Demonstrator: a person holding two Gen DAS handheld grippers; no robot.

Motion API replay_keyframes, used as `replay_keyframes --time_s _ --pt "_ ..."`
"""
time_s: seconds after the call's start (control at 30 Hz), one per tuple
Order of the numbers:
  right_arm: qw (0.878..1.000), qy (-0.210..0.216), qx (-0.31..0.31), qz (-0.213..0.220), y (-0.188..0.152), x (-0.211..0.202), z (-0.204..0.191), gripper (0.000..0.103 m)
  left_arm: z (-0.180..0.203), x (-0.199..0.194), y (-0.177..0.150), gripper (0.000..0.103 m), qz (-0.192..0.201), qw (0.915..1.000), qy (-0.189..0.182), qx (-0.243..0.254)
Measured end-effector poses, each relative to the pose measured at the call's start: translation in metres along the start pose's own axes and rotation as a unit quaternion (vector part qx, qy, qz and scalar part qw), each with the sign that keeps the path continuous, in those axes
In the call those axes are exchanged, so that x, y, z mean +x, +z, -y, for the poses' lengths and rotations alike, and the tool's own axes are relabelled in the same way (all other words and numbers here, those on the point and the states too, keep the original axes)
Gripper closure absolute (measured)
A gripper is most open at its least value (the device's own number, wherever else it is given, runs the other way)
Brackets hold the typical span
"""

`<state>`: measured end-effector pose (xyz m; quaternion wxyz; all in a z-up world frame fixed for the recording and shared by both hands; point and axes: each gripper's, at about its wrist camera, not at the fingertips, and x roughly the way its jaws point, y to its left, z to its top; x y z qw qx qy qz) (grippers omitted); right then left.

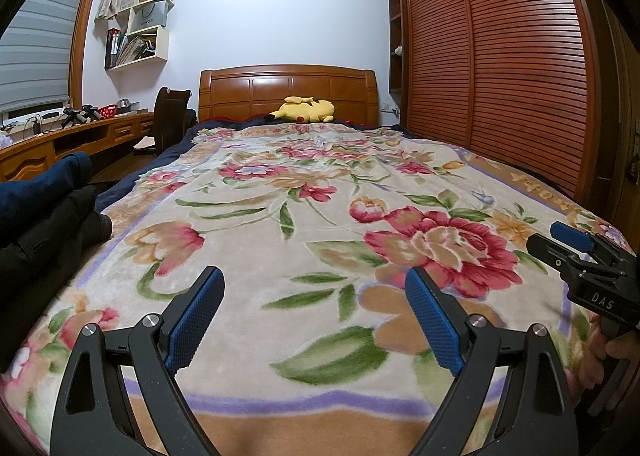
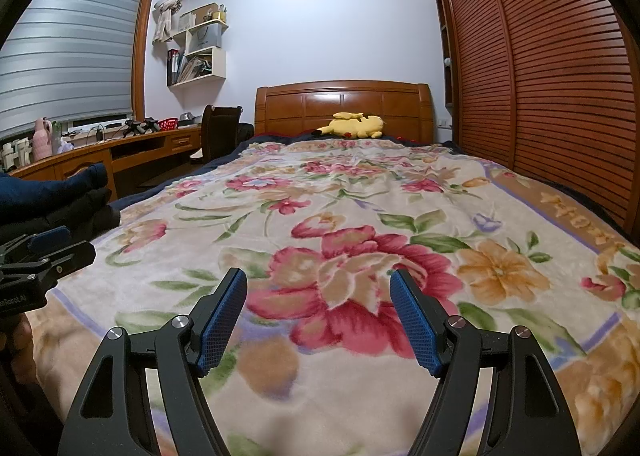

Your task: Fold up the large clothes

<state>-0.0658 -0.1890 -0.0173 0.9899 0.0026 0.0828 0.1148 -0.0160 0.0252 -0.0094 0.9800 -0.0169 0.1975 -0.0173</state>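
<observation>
Side by side, both grippers hang just above the foot of the bed, aimed toward the headboard (image 1: 289,93). The left gripper (image 1: 314,304) has its jaws spread wide with nothing between them; the right gripper (image 2: 318,306) is likewise spread and holds nothing. A hand (image 1: 612,352) grips the right tool's handle. The clothes (image 1: 44,211), dark blue and black, lie in a pile at the bed's left edge, their long axis running roughly toward the bed's middle. A floral blanket (image 1: 320,223) covers the bed. A yellow plush toy (image 1: 304,110) rests by the headboard; a slatted wardrobe (image 1: 500,55) stands to the right, a desk (image 2: 132,147) to the left.
</observation>
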Motion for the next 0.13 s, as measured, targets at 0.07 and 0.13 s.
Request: replay_keyframes --time_s 0.07,0.13 --pt "1.000 0.000 0.000 0.000 0.0000 0.0000 0.0001 0.027 0.0001 0.0001 -0.0001 0.011 0.000 1.0000 0.001 0.001" --pt "1.000 0.000 0.000 0.001 -0.0001 -0.0004 0.0002 0.027 -0.0001 0.0000 0.0000 0.011 0.000 1.0000 0.001 0.000"
